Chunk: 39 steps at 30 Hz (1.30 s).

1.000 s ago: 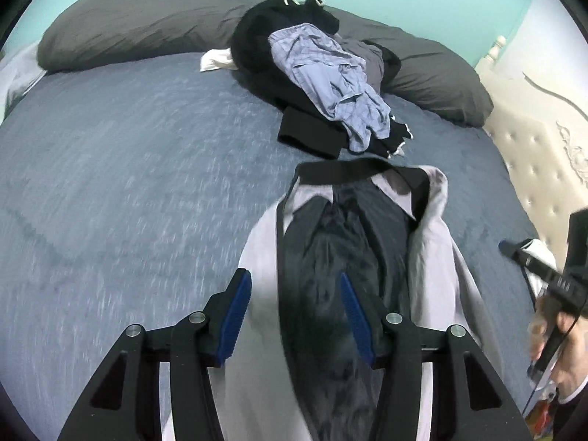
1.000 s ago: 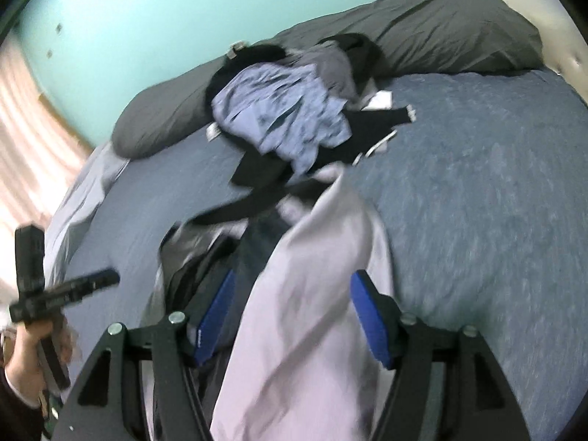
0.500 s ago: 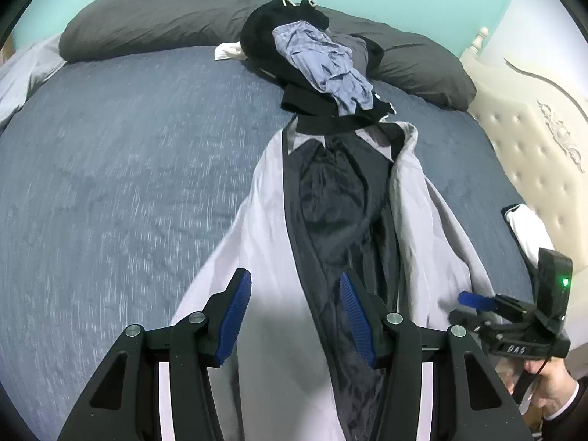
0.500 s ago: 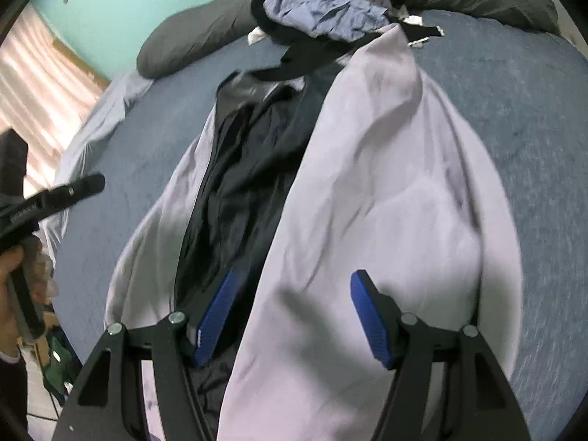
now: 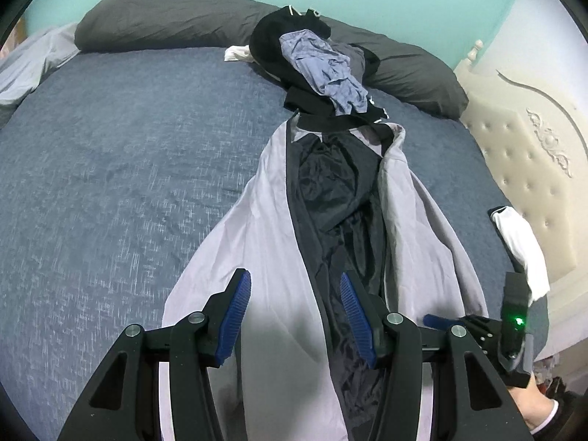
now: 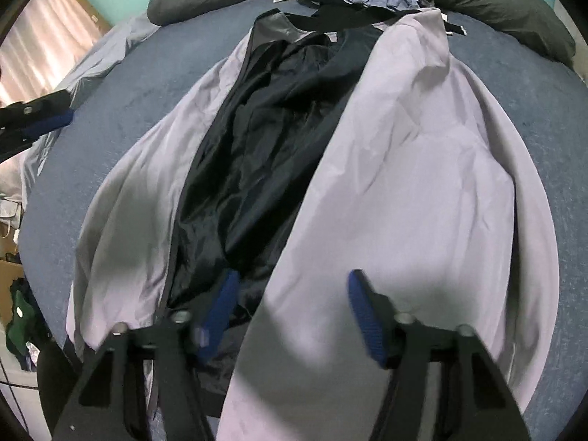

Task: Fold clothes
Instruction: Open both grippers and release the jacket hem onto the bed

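Observation:
A lilac-grey jacket [image 5: 257,242] with a dark lining [image 5: 330,183] lies opened, collar away from me, on the blue bed [image 5: 110,147]. My left gripper [image 5: 294,283] hovers over the left front panel near the hem, blue pads apart, fabric lying between them unpinched. My right gripper [image 6: 290,286] is over the right front panel [image 6: 422,169] at its inner edge. Its jaws are closing, with fabric between the pads but not pressed. A blue pad of the right gripper's fingers [image 5: 433,320] shows at the jacket's right hem.
A pile of dark and blue clothes [image 5: 316,62] sits just beyond the collar, against grey pillows [image 5: 165,18]. A cream tufted headboard [image 5: 533,183] and a white cloth [image 5: 522,242] are on the right. Curtains [image 6: 36,47] and floor clutter [image 6: 18,327] lie left.
Both grippers drew back from the clothes pile toward the near edge of the bed. The jacket went from bunched to stretched out flat and long. The right pads stand slightly closer together.

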### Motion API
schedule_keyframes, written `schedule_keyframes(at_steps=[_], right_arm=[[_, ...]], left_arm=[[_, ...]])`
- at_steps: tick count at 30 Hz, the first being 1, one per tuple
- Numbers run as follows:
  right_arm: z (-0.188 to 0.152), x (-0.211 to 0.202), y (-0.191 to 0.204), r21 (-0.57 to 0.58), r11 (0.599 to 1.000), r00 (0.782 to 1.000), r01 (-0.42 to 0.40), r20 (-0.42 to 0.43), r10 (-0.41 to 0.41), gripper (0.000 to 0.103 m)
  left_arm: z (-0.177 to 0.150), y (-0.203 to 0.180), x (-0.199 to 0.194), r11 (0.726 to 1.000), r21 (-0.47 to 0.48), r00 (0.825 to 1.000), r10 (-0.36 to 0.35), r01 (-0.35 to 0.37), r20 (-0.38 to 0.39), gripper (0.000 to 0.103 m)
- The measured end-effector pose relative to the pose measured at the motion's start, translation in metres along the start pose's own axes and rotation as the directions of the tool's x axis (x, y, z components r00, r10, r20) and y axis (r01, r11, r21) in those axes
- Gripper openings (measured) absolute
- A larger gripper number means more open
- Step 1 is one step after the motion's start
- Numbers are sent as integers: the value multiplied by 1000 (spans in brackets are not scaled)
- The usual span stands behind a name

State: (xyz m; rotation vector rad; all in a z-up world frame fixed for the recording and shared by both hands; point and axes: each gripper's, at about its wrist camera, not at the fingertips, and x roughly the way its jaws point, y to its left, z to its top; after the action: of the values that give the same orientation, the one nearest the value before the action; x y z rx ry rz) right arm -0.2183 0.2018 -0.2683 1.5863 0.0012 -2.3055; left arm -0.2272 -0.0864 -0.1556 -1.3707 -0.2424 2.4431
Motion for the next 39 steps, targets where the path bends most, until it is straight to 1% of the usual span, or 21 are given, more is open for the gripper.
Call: schedule_keyframes(at_steps=[2,3,4,5,7,9,13,16,18,22,24,28,31,35,39], right_arm=[[-5,3,-1,6,1000,1000,2,-5,-2,35],[-7,4,-1,5,1000,1000,5,-6,-5,25],[-9,4,-1,3,1000,1000,7,-7,-7,18],[-10,2,-1,1,1000,1000,6,0,-6,16],[-13,-3,-1,-1,1000,1000,6,18,-6,6],[-13,-8,-1,2,1000,999,4,42,-4,3],[-11,-27,-9,10,1000,995,-8,101,7,2],[-8,-52,-23,23,999,986,-36,161,32,1],[-7,-69,-39,34,999,979,-41,203,33,1],[-6,-104,-79,102,993,964,-62,264,33,1],[-3,-120,-99,124,991,957,-54,291,16,1],[3,-150,-137,151,989,945,7,323,-56,1],[3,-165,-167,195,980,936,31,338,-97,1],[8,-178,-202,245,966,925,82,342,-166,1],[16,-191,-234,292,948,908,126,352,-229,1]], left_arm=[[-3,1,-2,1000,-3,1000,0,0,-4,55],[-4,2,-3,1000,-5,1000,1,-1,-3,55],[-5,3,-3,1000,-7,1000,2,-2,-2,55],[-5,3,-4,1000,-10,1000,4,-4,0,55],[-6,5,-5,1000,-15,1000,4,-4,1,55],[-7,7,-5,1000,-21,1000,4,-4,1,55],[-8,8,-6,1000,-12,1000,6,-5,1,55],[-10,10,-6,1000,-17,1000,4,-4,-1,55],[-12,12,-7,1000,-23,1000,4,-4,-4,55],[-16,14,-7,1000,-26,1000,10,-10,-10,55],[-17,15,-6,1000,-26,1000,13,-13,-15,55],[-19,16,-4,999,-31,1000,16,-17,-23,55],[-20,16,-3,999,-31,999,23,-24,-30,55],[-22,13,-3,999,-22,999,27,-28,-35,55],[-23,15,-3,999,-29,999,33,-34,-39,55]])
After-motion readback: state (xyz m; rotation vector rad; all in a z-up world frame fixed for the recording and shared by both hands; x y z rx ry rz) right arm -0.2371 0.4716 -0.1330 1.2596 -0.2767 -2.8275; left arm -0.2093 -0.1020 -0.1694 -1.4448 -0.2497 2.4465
